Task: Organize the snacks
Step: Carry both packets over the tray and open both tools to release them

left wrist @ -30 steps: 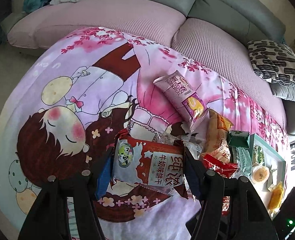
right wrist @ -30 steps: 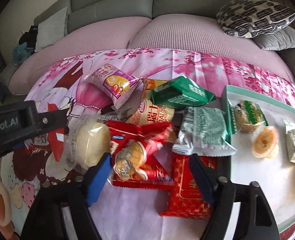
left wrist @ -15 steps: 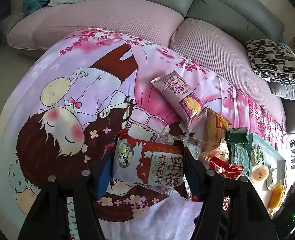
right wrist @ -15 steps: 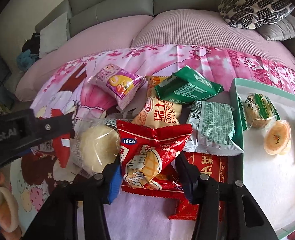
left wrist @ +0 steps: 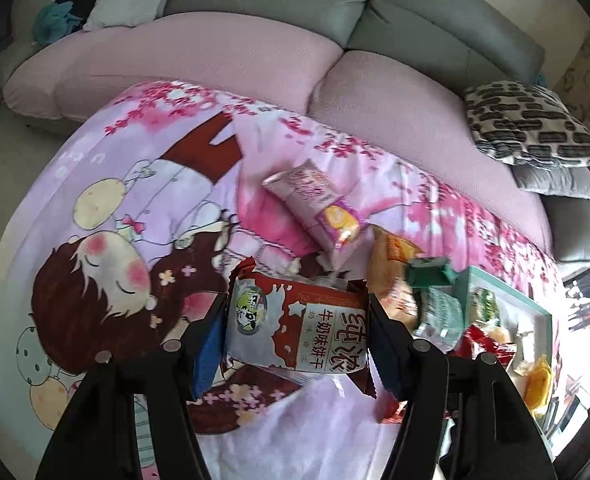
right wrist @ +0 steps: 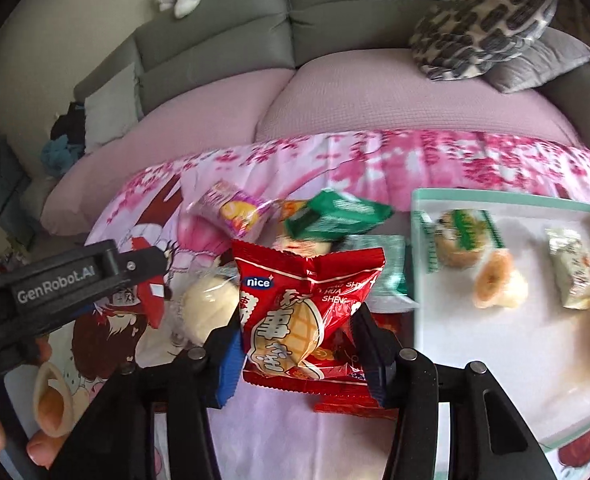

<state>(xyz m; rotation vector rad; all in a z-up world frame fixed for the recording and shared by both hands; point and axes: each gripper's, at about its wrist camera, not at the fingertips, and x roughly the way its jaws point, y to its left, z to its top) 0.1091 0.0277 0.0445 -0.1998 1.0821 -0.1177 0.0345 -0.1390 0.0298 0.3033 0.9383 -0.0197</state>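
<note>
My left gripper (left wrist: 295, 336) is shut on a brown-and-white milk biscuit packet (left wrist: 295, 332) and holds it above the cartoon-print cloth (left wrist: 135, 200). My right gripper (right wrist: 299, 344) is shut on a red "nice" snack packet (right wrist: 299, 308), lifted over the pile. A green-rimmed white tray (right wrist: 495, 360) lies to the right with several wrapped snacks. The pile holds a pink-purple packet (right wrist: 231, 208), a dark green packet (right wrist: 335, 216), a pale green packet (right wrist: 383, 268), a round bun in clear wrap (right wrist: 207, 312) and a flat red packet (right wrist: 355, 400).
A grey sofa with pink seat cushions (right wrist: 335, 100) runs behind the cloth. A black-and-white patterned pillow (right wrist: 479, 20) lies at the back right. The left gripper's body (right wrist: 55, 288) and the hand holding it show at the left of the right wrist view.
My right gripper has closed on the red "nice" packet and lifted it off the pile. My left gripper still holds the biscuit packet and has risen slightly.
</note>
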